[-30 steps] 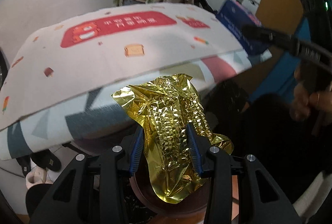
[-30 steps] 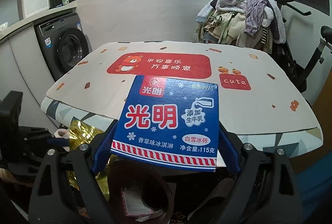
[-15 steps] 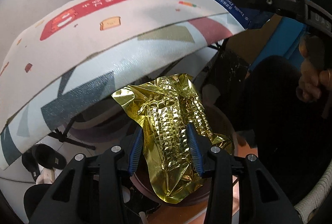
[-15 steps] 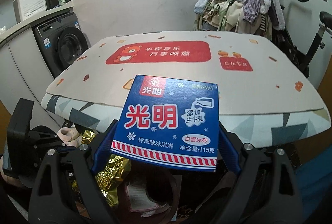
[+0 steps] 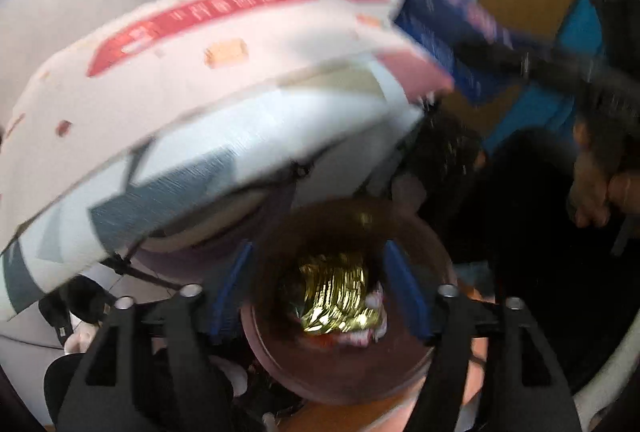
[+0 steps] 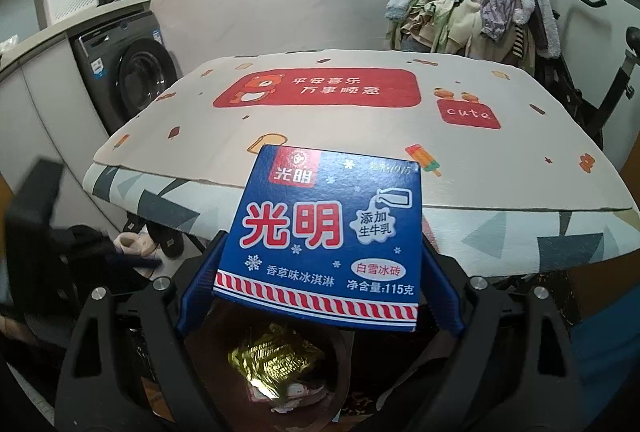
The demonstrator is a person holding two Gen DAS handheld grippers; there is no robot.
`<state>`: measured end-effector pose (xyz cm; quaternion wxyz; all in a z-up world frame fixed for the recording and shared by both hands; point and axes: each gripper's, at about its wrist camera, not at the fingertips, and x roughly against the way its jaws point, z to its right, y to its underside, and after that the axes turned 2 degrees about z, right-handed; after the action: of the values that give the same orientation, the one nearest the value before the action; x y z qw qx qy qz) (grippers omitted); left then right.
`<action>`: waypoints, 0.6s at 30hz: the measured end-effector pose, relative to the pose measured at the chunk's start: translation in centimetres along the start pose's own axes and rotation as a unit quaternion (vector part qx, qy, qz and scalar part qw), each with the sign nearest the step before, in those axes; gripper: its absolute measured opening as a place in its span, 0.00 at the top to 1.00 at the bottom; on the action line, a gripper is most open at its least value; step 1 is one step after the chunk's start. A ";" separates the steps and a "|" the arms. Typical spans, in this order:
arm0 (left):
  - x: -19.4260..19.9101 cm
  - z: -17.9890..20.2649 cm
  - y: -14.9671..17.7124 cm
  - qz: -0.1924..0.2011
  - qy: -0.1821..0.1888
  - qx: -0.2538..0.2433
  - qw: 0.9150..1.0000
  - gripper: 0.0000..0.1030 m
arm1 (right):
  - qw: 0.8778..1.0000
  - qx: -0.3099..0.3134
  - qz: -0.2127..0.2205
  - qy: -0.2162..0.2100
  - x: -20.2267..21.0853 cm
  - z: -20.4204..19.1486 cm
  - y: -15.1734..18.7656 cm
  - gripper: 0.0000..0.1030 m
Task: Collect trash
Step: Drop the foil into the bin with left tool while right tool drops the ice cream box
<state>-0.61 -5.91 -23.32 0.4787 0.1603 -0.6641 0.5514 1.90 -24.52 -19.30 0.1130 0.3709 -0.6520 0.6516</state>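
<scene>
Left gripper: jaws opening, blue pads spread to either side of the brown bin directly below; nothing lies between the pads. The gold foil wrapper sits loose inside the bin, on top of other litter, apart from both pads. This view is motion-blurred, so fine detail of the bin's contents cannot be read.

Right gripper: jaws spread wide and clamped on the blue ice-cream carton, one blue pad against each side edge. The carton is held flat, printed face up, above the bin, its near edge over the bin's mouth. In the right wrist view the gold foil wrapper shows in the bin just below the carton.

Beyond the bin stands the table with a printed cover bearing a red bear panel. A washing machine stands left of the table; a clothes heap lies behind it. A hand grips the right gripper's handle, right of the bin.
</scene>
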 end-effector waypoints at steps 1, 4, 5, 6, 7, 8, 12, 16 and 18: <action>1.0 -0.6 -0.2 0.024 -0.002 0.016 1.000 0.28 | 1.000 0.003 -0.002 -0.002 -0.1 -0.1 0.0 0.16; 3.3 -2.1 -0.5 0.077 -0.007 0.052 0.996 0.19 | 0.999 0.016 -0.018 -0.022 -0.7 -0.8 0.1 0.16; 3.9 -2.4 -0.6 0.089 -0.010 0.059 0.994 0.17 | 0.999 0.022 -0.021 -0.023 -0.8 -1.0 0.1 0.16; 4.5 -2.6 -0.7 0.101 -0.013 0.065 0.993 0.16 | 0.999 0.027 -0.024 -0.026 -0.8 -1.3 0.2 0.16; 5.1 -2.9 -0.7 0.115 -0.018 0.070 0.991 0.14 | 0.999 0.032 -0.028 -0.030 -1.0 -1.6 0.3 0.16; 5.8 -3.1 -0.8 0.127 -0.025 0.072 0.989 0.12 | 0.998 0.040 -0.033 -0.032 -1.2 -1.9 0.3 0.16; 7.7 -3.6 -0.9 0.158 -0.049 0.066 0.984 0.09 | 0.995 0.065 -0.059 -0.042 -1.9 -3.0 0.8 0.16; 8.9 -3.9 -0.5 0.173 -0.080 0.052 0.980 0.08 | 0.991 0.094 -0.085 -0.044 -2.8 -4.0 1.4 0.16; 9.4 -4.5 0.0 0.181 -0.080 0.062 0.978 0.07 | 0.989 0.102 -0.094 -0.043 -3.1 -4.4 1.7 0.16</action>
<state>-3.16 0.99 -16.03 0.3054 0.1107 -0.6829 0.6543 1.53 -19.57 -21.95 0.1072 0.4677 -0.5488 0.6846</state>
